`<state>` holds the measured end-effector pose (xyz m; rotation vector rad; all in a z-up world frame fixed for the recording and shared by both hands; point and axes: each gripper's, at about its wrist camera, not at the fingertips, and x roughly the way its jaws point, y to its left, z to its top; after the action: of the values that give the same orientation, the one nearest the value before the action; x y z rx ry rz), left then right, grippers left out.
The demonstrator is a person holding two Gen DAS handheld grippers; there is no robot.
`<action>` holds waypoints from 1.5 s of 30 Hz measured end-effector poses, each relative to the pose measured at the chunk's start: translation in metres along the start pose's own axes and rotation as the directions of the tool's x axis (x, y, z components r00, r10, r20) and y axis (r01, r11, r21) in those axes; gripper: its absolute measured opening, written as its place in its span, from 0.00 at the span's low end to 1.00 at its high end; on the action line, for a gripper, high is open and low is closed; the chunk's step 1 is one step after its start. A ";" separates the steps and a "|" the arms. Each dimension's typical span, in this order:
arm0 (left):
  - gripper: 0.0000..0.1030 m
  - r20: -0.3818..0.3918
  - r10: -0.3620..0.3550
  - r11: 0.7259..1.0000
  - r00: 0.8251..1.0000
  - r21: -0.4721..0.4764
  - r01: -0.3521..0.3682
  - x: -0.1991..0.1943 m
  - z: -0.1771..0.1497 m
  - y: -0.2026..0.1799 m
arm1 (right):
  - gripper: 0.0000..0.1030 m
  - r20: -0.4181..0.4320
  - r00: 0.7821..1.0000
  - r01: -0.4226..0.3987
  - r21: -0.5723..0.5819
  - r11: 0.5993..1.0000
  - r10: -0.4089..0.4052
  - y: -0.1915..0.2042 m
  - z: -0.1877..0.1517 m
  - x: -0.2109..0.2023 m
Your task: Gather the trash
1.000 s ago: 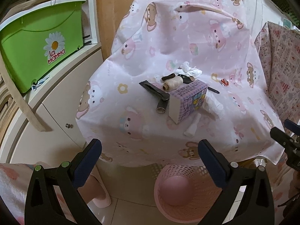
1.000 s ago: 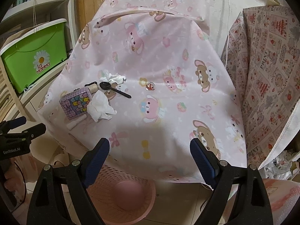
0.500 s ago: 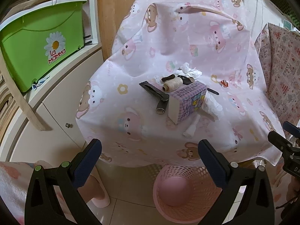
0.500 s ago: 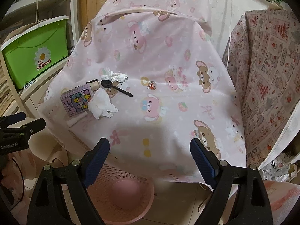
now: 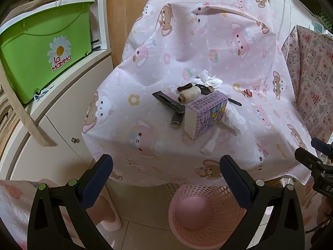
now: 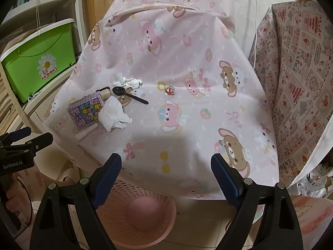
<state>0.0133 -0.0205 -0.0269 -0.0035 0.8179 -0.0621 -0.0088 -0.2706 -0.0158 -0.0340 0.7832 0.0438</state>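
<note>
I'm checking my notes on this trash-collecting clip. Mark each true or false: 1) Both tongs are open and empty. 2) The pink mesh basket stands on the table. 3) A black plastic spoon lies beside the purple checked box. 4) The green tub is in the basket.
1) Left tongs and right tongs open, empty: true.
2) False: the pink mesh basket stands on the floor below the table edge.
3) Black plastic spoon beside the purple checked box: true.
4) False: the green tub sits on a cabinet at the left.
</note>
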 end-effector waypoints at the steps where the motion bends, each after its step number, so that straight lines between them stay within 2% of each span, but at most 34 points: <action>1: 0.99 0.002 0.000 1.000 1.000 0.003 0.000 0.000 0.000 0.000 | 0.87 -0.001 1.000 -0.001 0.000 1.000 0.001 0.000 0.000 0.000; 6: 0.98 0.005 -0.008 1.000 1.000 0.016 0.008 0.003 0.004 -0.004 | 0.87 -0.008 1.000 -0.007 0.001 1.000 0.007 0.001 0.000 0.004; 8: 0.97 -0.011 -0.035 0.999 0.999 0.020 0.035 0.008 0.012 -0.008 | 0.87 -0.010 1.000 -0.006 0.002 1.000 0.006 0.001 0.000 0.005; 10: 0.89 -0.031 -0.079 0.996 0.996 0.036 0.080 0.012 0.022 -0.012 | 0.87 -0.011 1.000 -0.005 0.006 1.000 0.005 0.000 0.001 0.006; 11: 0.75 -0.049 -0.102 0.993 0.994 0.058 0.105 0.014 0.028 -0.015 | 0.87 -0.011 1.000 -0.006 0.009 1.000 0.006 -0.001 0.002 0.006; 12: 0.66 -0.070 -0.125 0.988 0.990 0.085 0.131 0.017 0.034 -0.019 | 0.87 -0.011 1.000 -0.006 0.013 1.000 0.006 -0.002 0.002 0.007; 13: 0.63 -0.081 -0.136 0.984 0.987 0.107 0.144 0.019 0.040 -0.023 | 0.87 -0.012 1.000 -0.006 0.015 1.000 0.006 -0.003 0.003 0.007; 19: 0.63 -0.132 -0.145 0.963 0.981 0.207 0.170 0.039 0.067 -0.039 | 0.87 -0.013 1.000 0.001 0.012 1.000 -0.001 -0.006 0.005 0.010; 22: 0.63 -0.174 -0.173 0.950 0.969 0.232 0.211 0.053 0.078 -0.043 | 0.87 -0.016 1.000 -0.003 0.014 1.000 0.004 -0.007 0.005 0.010; 25: 0.57 -0.216 -0.216 0.947 0.952 0.192 0.258 0.066 0.084 -0.042 | 0.87 -0.017 1.000 -0.003 0.008 1.000 0.003 -0.007 0.004 0.010; 27: 0.45 -0.226 -0.204 0.953 0.952 0.177 0.246 0.072 0.086 -0.042 | 0.87 -0.019 1.000 -0.001 0.005 1.000 0.001 -0.007 0.004 0.009; 34: 0.44 -0.261 -0.223 0.944 0.939 0.184 0.275 0.077 0.088 -0.042 | 0.87 -0.017 1.000 -0.020 0.006 1.000 0.021 -0.006 0.005 0.008; 35: 0.41 -0.267 -0.228 0.941 0.936 0.186 0.282 0.077 0.088 -0.042 | 0.87 -0.016 1.000 -0.022 0.004 1.000 0.022 -0.006 0.005 0.008; 36: 0.34 -0.269 -0.231 0.940 0.935 0.187 0.286 0.077 0.088 -0.042 | 0.87 -0.016 1.000 -0.024 0.004 1.000 0.024 -0.006 0.005 0.008; 37: 0.26 -0.264 -0.235 0.940 0.935 0.182 0.287 0.075 0.088 -0.042 | 0.87 -0.016 1.000 -0.026 0.004 1.000 0.026 -0.006 0.005 0.008; 38: 0.24 -0.258 -0.231 0.943 0.938 0.177 0.281 0.074 0.088 -0.041 | 0.87 -0.017 0.999 -0.028 0.004 1.000 0.028 -0.005 0.005 0.007; 40: 0.22 -0.194 -0.211 0.957 0.958 0.156 0.243 0.065 0.091 -0.037 | 0.87 -0.017 0.999 -0.030 0.002 1.000 0.030 -0.005 0.005 0.007; 45: 0.22 -0.073 -0.226 0.966 0.972 0.114 0.233 0.036 0.103 -0.028 | 0.87 -0.016 0.998 -0.053 -0.013 0.999 0.052 0.007 0.013 0.016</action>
<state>0.1112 -0.0525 0.0181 0.0193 0.8691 -0.3325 0.0110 -0.2622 -0.0181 -0.0263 0.7995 0.0986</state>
